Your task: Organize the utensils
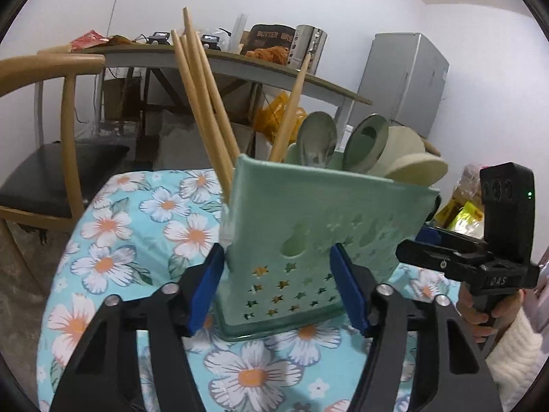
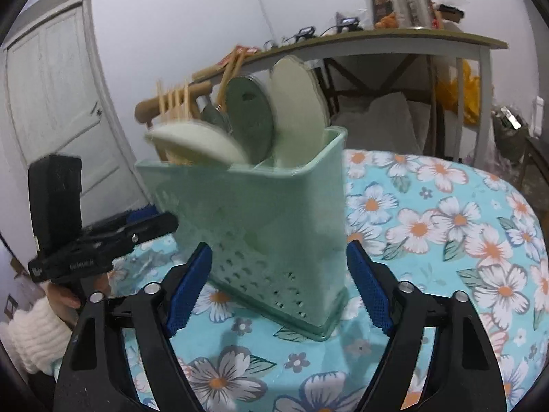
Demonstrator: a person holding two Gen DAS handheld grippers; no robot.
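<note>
Both grippers flanking the utensil holder

The left gripper [image 1: 278, 285] is standing part open, pads astride the green utensil holder [image 1: 308, 250] at 12 o'clock, not visibly pressing; the right gripper [image 2: 278, 285] is gaping wider around its narrow end. The holder, leaning on the floral tablecloth [image 2: 446, 226], is carrying chopsticks [image 1: 202, 103] and spoons [image 1: 343, 137], long axes upward.

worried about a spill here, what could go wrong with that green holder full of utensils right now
1. The green holder looks tilted on the floral cloth; both the left gripper and the right gripper straddle it, so an uneven squeeze could tip it.
2. The chopsticks and spoons lean loosely and stick out high, so a tip may spill them.
</note>
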